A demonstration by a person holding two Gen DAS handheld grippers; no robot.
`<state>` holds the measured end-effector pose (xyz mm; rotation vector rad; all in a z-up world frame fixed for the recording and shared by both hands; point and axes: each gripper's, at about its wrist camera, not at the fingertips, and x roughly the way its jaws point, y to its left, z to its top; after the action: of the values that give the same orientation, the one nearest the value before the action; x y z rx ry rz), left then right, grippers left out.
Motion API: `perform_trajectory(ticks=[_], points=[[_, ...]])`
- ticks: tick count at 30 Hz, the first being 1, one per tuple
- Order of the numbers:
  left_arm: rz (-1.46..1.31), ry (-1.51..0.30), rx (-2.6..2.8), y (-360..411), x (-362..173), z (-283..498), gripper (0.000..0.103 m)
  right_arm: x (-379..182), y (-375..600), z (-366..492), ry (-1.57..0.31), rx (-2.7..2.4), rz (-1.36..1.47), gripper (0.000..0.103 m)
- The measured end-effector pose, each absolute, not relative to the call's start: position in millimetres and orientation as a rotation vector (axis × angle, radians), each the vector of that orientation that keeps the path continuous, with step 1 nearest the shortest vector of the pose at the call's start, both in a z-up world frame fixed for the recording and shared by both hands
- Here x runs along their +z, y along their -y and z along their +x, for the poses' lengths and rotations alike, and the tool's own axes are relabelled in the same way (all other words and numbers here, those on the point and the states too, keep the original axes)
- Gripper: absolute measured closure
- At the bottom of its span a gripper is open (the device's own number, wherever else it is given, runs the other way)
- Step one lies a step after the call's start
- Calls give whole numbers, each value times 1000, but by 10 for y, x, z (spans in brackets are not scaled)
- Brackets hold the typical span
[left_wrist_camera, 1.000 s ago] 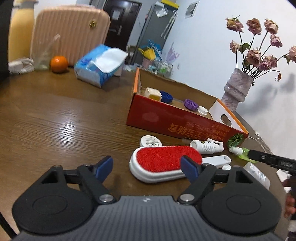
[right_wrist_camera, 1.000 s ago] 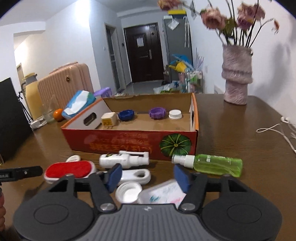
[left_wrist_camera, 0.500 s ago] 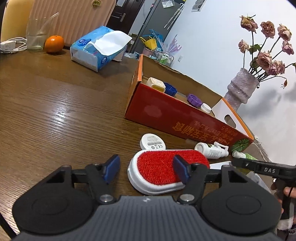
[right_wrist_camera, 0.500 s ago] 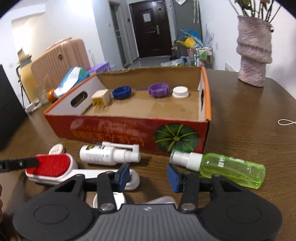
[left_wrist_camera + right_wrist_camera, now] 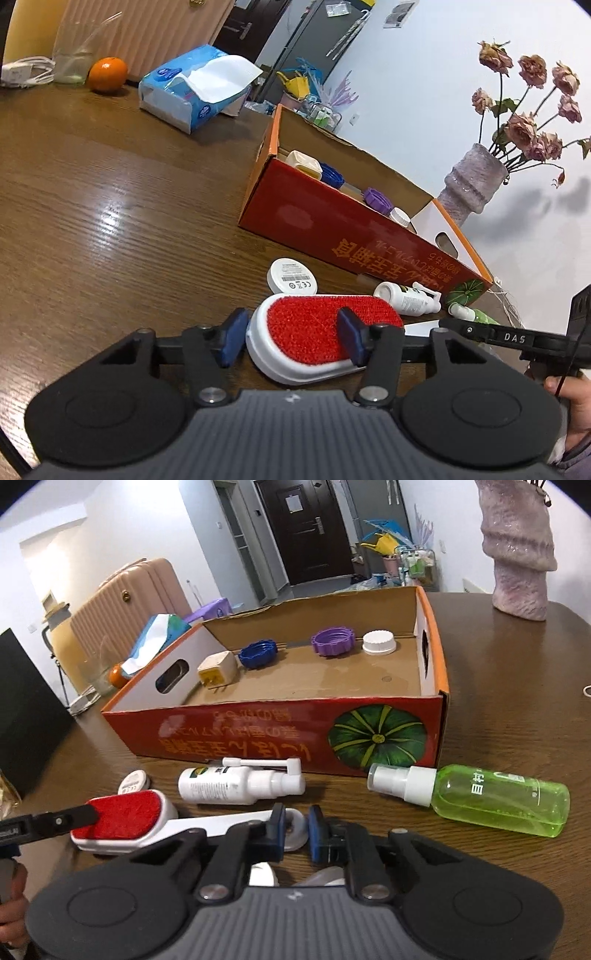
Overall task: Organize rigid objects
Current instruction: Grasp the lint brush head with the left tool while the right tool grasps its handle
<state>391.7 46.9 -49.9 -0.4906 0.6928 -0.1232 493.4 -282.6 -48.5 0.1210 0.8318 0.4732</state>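
- The right gripper [image 5: 296, 830] has its jaws drawn tight on the looped end of the lint brush's white handle [image 5: 236, 821], low over the worktop [image 5: 517, 686].
- The left gripper [image 5: 291, 341] has its jaws closing around the lint brush [image 5: 317, 332]: the head with its red pad sits between them, the right pad at its edge, the left pad a little off the white rim.
- The brush lies flat on the worktop in front of the red cardboard box [image 5: 280, 734], pad facing up.
- Between brush and box, a white nasal spray bottle [image 5: 236, 784] lies on its side, just beside the box's front wall.
- A green spray bottle [image 5: 491, 801] lies near the box's pumpkin-printed corner, its white nozzle pointing at the nasal spray.
- A small round white disc [image 5: 291, 275] rests flat off the box's other front corner, just beyond the brush head.
- Inside the box, along the back wall: a yellowed plug adapter [image 5: 218, 670], a blue cap [image 5: 257, 653], a purple cap [image 5: 332, 640], a white cap [image 5: 379, 642].
- Beyond the box's far end, a tissue pack [image 5: 195, 86] and an orange [image 5: 108, 74]; off its pumpkin end, a grey-pink vase [image 5: 471, 184] of dried roses.
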Motion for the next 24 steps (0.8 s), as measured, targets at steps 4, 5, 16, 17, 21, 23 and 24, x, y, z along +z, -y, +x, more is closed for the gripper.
perform_trajectory(ticks=[4,5,16,17,21,23,24], points=[[-486,-655,-108,-472,-415,3797,51,-434,2772,4837,-812,458,112,90],[-484,-641,-110,-470,-372,3754,51,-401,2781,4792,-798,458,124,90],[-452,-474,-163,-322,195,3050,52,172,2982,3798,-567,395,188,90],[-452,-461,-172,-305,235,2962,52,213,3006,3674,-547,388,191,90],[-445,-437,-196,-194,333,2633,52,305,3114,3130,-472,332,235,90],[-436,-431,-211,-146,384,2457,52,313,3203,2893,-452,319,273,90],[-432,-428,-217,-132,400,2380,52,324,3239,2792,-446,319,277,90]])
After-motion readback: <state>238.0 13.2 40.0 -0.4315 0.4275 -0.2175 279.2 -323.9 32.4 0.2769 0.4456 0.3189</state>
